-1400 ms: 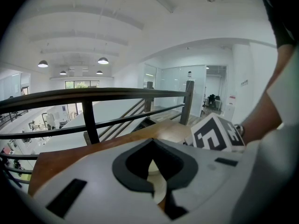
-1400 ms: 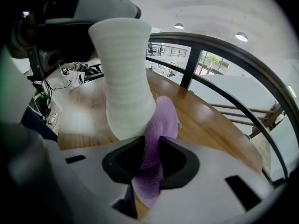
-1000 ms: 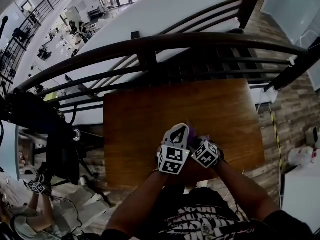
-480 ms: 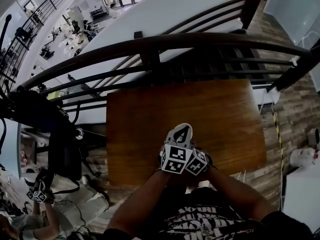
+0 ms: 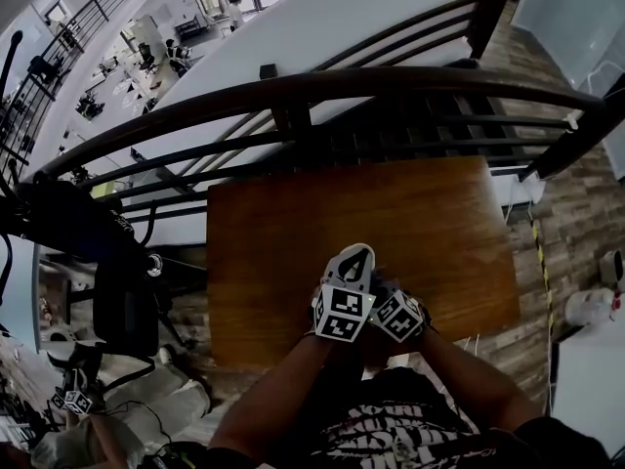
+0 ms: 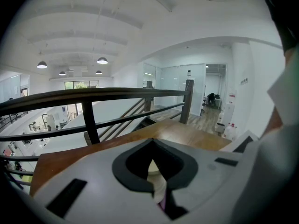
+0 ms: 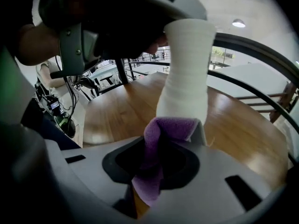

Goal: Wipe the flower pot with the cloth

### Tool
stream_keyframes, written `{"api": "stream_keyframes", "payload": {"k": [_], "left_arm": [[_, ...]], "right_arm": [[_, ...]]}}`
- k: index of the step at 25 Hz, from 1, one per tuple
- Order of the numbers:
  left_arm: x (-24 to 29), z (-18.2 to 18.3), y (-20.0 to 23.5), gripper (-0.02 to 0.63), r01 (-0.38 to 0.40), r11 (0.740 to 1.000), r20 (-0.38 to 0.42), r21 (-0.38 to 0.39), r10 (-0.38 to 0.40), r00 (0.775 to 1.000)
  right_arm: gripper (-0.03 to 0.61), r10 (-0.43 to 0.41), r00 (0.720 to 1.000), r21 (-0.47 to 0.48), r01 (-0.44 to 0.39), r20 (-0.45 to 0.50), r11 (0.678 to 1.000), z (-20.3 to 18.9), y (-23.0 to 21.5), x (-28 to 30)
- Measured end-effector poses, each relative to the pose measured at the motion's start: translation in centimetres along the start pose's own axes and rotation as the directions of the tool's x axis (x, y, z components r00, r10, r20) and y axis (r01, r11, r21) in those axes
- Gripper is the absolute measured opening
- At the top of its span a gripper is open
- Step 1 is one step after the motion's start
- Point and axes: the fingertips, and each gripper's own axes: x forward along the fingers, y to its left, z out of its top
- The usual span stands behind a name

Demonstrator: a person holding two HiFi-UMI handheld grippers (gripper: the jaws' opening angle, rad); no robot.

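Observation:
The white flower pot (image 7: 187, 73) hangs tilted over the wooden table (image 5: 293, 233), gripped at its top end by my left gripper (image 7: 135, 13). In the left gripper view only a pale sliver of the pot (image 6: 154, 169) shows between that gripper's (image 6: 156, 181) jaws. My right gripper (image 7: 156, 171) is shut on the purple cloth (image 7: 159, 139), whose folded edge lies against the pot's lower side. From the head view the left gripper (image 5: 354, 262) and the right gripper (image 5: 386, 291) sit tight together near the table's front edge, and they hide the pot.
A dark curved railing (image 5: 293, 91) runs along the table's far side, with an open drop to a lower floor behind it. A black stand with cables (image 5: 122, 301) is left of the table. My arms come in over the near edge.
The right gripper with the cloth slid in toward the left gripper, then back out to the right. The purple cloth that showed from above is now hidden. The left gripper stayed still.

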Motion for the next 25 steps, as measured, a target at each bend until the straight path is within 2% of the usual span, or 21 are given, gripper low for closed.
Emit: {"api": "stream_keyframes", "payload": {"k": [4,10,14,19,25], "left_arm": [[0.0,0.1,0.0,-0.002,0.0,1.0,0.003,0.0,0.0,1.0],[0.1,0.1,-0.2,-0.002,0.007,1.0,-0.001,-0.024,-0.007,1.0],[0.1,0.3,-0.3,-0.003,0.01,1.0,0.001,-0.02,-0.01,1.0],[0.1,0.4,-0.2,-0.003,0.012,1.0,-0.003,-0.021,-0.012,1.0],[0.2,0.2,-0.1,-0.002,0.005,1.0,-0.002,-0.023,-0.005,1.0]], "right_arm": [[0.075,-0.069,0.998,-0.002,0.069,-0.006,0.998,-0.7,-2.9,-1.3],[0.075,-0.162,0.987,-0.112,0.159,-0.018,0.981,0.4,-6.9,-2.5],[0.075,-0.196,0.981,-0.161,0.193,-0.004,0.968,2.1,-9.4,-2.5],[0.075,-0.188,0.982,-0.256,0.182,0.001,0.949,3.7,-10.8,-1.7],[0.075,-0.147,0.989,-0.244,0.142,-0.004,0.959,2.4,-9.3,-2.0]]}}
